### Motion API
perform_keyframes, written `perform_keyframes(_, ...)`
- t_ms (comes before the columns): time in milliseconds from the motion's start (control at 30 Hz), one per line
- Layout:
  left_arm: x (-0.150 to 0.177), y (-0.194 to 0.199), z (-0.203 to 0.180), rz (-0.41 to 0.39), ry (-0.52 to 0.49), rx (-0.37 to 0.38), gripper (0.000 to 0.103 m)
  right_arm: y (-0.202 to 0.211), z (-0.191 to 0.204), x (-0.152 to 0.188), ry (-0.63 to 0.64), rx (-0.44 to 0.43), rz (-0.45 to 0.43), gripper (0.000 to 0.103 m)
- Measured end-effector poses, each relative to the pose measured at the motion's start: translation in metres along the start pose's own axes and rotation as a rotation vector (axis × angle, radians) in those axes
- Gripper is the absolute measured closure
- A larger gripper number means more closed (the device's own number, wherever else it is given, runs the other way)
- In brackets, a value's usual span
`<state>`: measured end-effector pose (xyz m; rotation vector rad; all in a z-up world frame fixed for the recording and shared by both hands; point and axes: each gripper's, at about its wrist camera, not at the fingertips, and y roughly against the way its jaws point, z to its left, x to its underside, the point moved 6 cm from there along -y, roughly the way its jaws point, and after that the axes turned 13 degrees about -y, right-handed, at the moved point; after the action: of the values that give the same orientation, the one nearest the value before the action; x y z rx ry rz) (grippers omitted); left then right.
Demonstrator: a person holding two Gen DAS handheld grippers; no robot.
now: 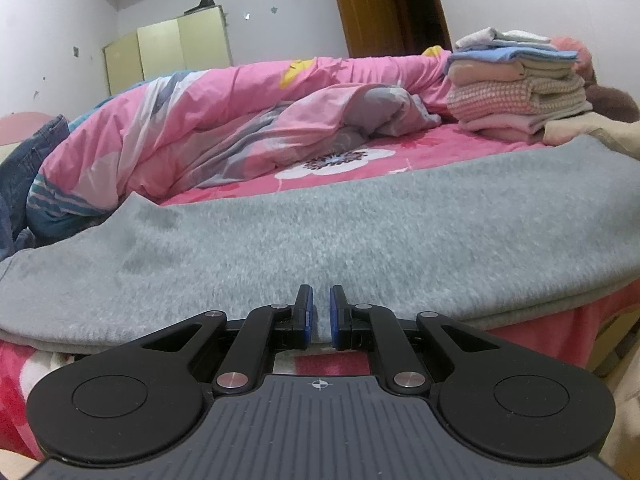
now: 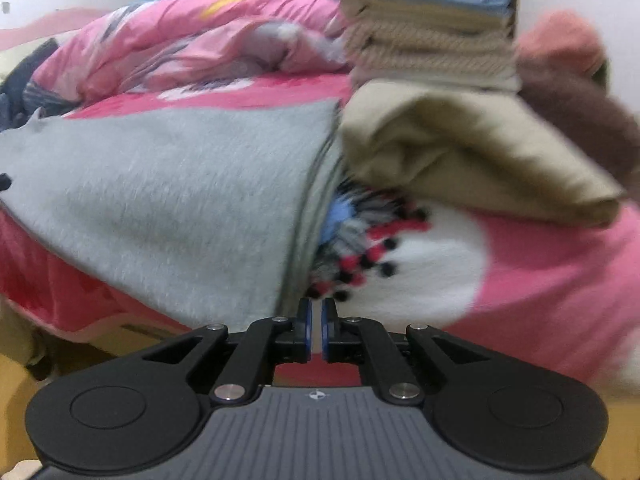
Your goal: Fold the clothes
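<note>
A grey fleecy garment (image 1: 320, 224) lies spread flat across the near part of the bed, its front hem hanging slightly over the edge. My left gripper (image 1: 321, 316) sits at that hem near its middle, blue pads almost together with the grey fabric between them. In the blurred right wrist view the same grey garment (image 2: 172, 200) ends in a right-hand edge that runs down to my right gripper (image 2: 317, 326), whose pads are pinched at its near corner. A stack of folded clothes (image 1: 516, 84) stands at the back right of the bed.
A crumpled pink quilt (image 1: 208, 120) fills the back of the bed. Jeans (image 1: 24, 168) lie at the far left. A beige garment (image 2: 460, 152) and a brown one (image 2: 580, 120) sit right of the grey garment, below the folded stack (image 2: 428, 28). The pink flowered sheet (image 2: 540, 280) is bare at the right.
</note>
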<state>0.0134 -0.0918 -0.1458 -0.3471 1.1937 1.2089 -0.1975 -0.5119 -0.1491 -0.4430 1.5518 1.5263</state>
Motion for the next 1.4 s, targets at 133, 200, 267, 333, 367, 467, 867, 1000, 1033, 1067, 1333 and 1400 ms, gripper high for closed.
perform_keyframes(133, 0.001, 0.0, 0.002, -0.016, 0.02, 0.015, 0.095, 0.022, 0.022, -0.022, 0.036, 0.006, -0.092, 0.098)
perform_keyframes(200, 0.002, 0.0, 0.004, -0.02, 0.032, 0.022, 0.095, 0.023, 0.042, -0.032, 0.061, -0.023, -0.133, 0.094)
perform_keyframes(267, 0.002, 0.001, 0.005, -0.025, 0.044, 0.029, 0.095, 0.016, 0.061, -0.041, 0.084, -0.04, -0.158, 0.08)
perform_keyframes(333, 0.004, 0.002, 0.008, -0.032, 0.062, 0.039, 0.095, 0.002, 0.072, -0.05, 0.089, -0.026, -0.157, 0.073)
perform_keyframes(367, 0.005, 0.002, 0.008, -0.036, 0.071, 0.044, 0.095, -0.005, 0.075, -0.055, 0.079, -0.019, -0.151, 0.073)
perform_keyframes(467, 0.008, 0.003, 0.011, -0.049, 0.086, 0.056, 0.094, -0.02, 0.074, -0.074, 0.018, 0.014, -0.142, 0.073)
perform_keyframes(867, 0.007, -0.003, 0.016, -0.061, 0.142, 0.079, 0.094, -0.079, 0.077, -0.139, 0.004, 0.117, 0.051, 0.07)
perform_keyframes(1000, 0.007, -0.004, 0.017, -0.062, 0.154, 0.083, 0.094, -0.11, 0.07, -0.149, -0.103, 0.168, 0.153, 0.07)
perform_keyframes(1033, 0.006, -0.004, 0.017, -0.062, 0.155, 0.084, 0.094, -0.117, 0.067, -0.15, -0.121, 0.192, 0.174, 0.071)
perform_keyframes(1067, 0.006, -0.004, 0.017, -0.062, 0.156, 0.084, 0.094, -0.123, 0.067, -0.149, -0.138, 0.197, 0.19, 0.071)
perform_keyframes(1333, 0.005, -0.004, 0.017, -0.058, 0.158, 0.085, 0.094, -0.123, 0.085, -0.144, -0.044, 0.226, 0.157, 0.097)
perform_keyframes(1400, 0.005, -0.005, 0.018, -0.057, 0.165, 0.088, 0.094, -0.106, 0.096, -0.145, 0.039, 0.277, 0.077, 0.097)
